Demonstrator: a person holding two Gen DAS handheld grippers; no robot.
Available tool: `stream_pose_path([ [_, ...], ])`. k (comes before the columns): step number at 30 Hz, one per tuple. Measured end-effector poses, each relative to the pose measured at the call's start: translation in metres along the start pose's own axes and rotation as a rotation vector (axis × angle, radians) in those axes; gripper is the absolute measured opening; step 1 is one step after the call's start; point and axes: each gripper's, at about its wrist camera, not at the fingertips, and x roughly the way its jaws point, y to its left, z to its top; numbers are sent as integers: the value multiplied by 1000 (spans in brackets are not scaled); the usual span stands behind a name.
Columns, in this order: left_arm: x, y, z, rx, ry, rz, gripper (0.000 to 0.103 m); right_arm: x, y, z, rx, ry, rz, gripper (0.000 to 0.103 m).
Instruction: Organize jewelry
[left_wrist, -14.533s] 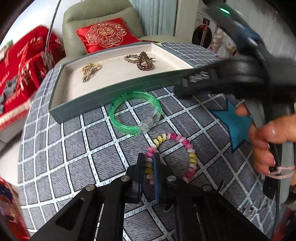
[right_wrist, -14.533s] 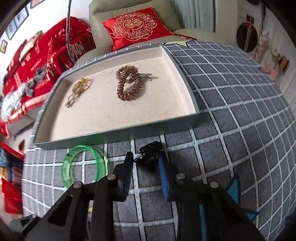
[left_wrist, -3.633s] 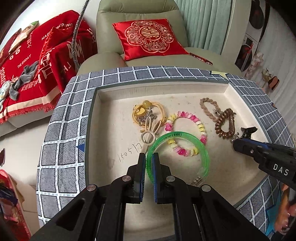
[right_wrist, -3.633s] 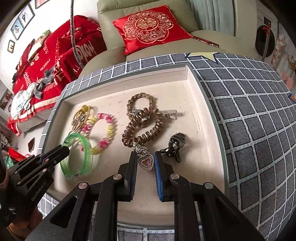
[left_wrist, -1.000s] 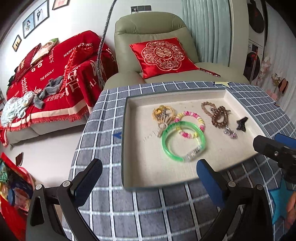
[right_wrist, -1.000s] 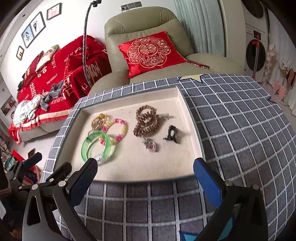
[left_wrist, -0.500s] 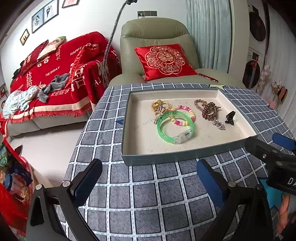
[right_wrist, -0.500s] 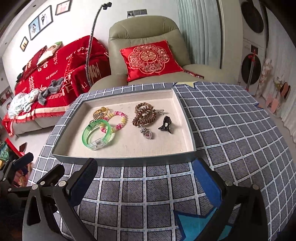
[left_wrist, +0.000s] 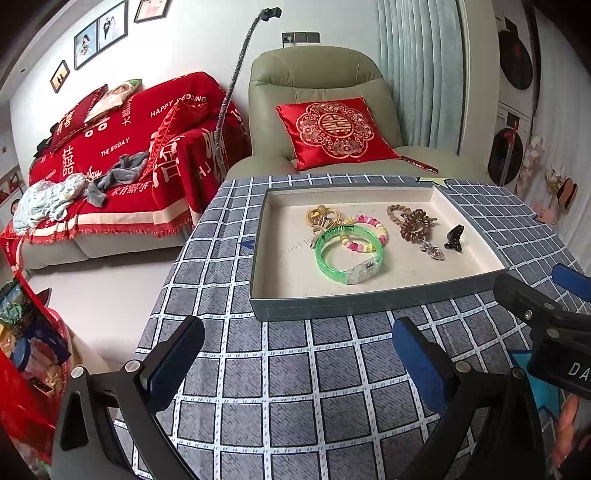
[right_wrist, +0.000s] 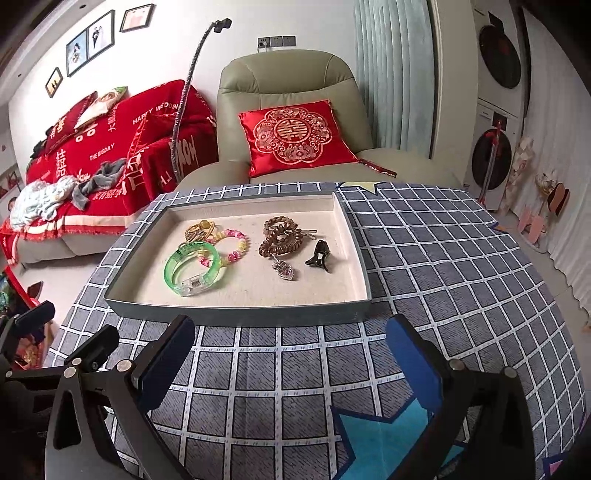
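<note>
Now pulled well back from the tray (left_wrist: 369, 306), both grippers, with jaws spread wide and nothing held. A second ago hovering close over the tray's near wall; half a second ago already backing off; at present a broad strip of checked tablecloth (right_wrist: 295, 369) showing between fingertips and tray. Some seconds back, closed on the green bangle (left_wrist: 349, 254) and on the heart pendant (right_wrist: 283, 271); both pieces since let go and lying on the tray floor.

Reads as the task all but done: no jewelry visible on the cloth outside the tray in either view. Inside, clustered mid-tray: gold hair ties (left_wrist: 321, 216) at the back left, the pink-and-yellow bead bracelet (right_wrist: 231, 245) partly overlapped by the green bangle, the brown coil tie (right_wrist: 280, 236) with the pendant just in front of it, and the black claw clip (right_wrist: 318, 256) just right of that.

Relative to the left gripper (left_wrist: 295, 358): tray ahead and slightly right, well apart. Relative to the right gripper (right_wrist: 291, 358): tray straight ahead, slightly left, likewise apart.
</note>
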Motion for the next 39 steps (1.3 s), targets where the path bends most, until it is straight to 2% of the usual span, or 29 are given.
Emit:
stream_pose_path([
  [39,-3,6,-3,-15,-6,27,103,-8,5,2,-15,-23,-4,103],
])
